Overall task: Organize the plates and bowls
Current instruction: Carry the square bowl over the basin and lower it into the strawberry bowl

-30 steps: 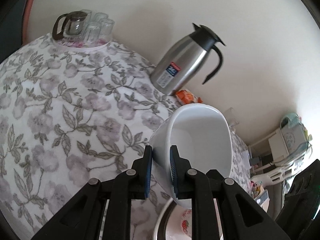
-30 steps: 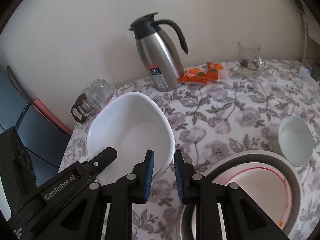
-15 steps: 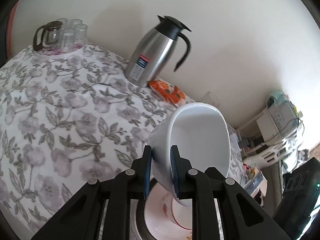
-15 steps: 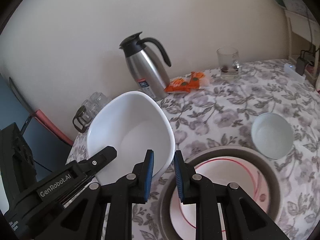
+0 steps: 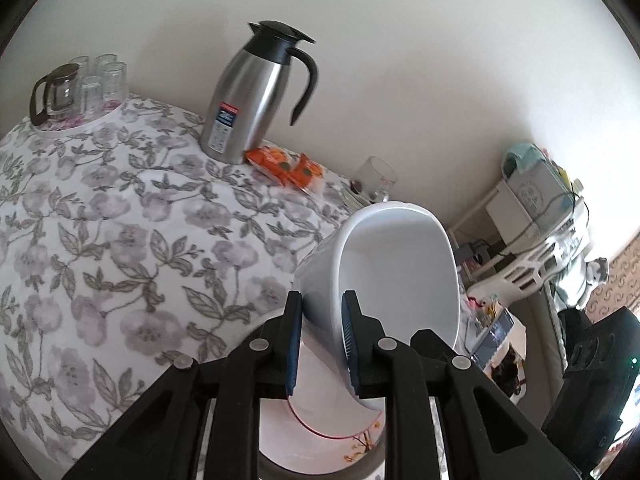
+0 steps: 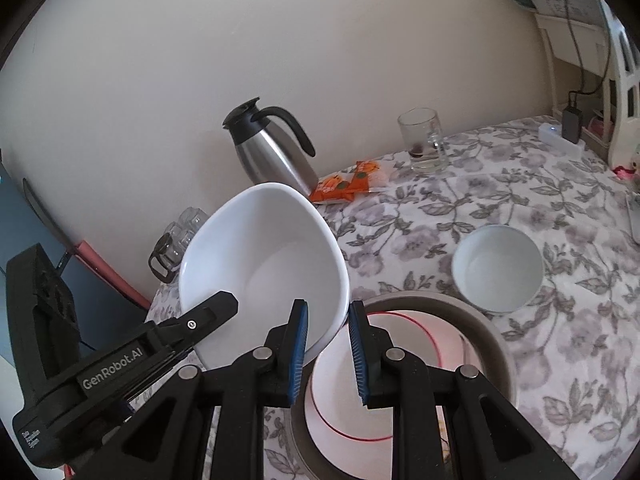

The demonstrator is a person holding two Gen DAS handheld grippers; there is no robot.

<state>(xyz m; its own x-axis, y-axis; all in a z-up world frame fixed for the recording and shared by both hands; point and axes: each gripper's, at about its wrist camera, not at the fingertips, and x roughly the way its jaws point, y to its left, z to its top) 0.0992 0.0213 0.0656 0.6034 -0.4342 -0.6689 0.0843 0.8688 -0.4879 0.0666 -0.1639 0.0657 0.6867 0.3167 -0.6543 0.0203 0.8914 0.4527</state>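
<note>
Bowl gripped on both sides above stacked plates

Large white bowl [image 6: 264,264] pinched at its rim from two sides: left gripper [image 5: 322,340] nearly closed on the wall, right gripper [image 6: 328,354] nearly closed on the opposite edge. Held tilted, off the floral tablecloth [image 5: 120,240], directly over a red-rimmed plate [image 6: 400,352] nested in a grey plate [image 6: 492,344]. Small white bowl [image 6: 498,268] just beside the grey plate, toward the glass mug [image 6: 426,140].

Black left gripper [image 5: 321,338], blue ribbed pads, silver screws, "GenRobot.AI" lettering
</note>
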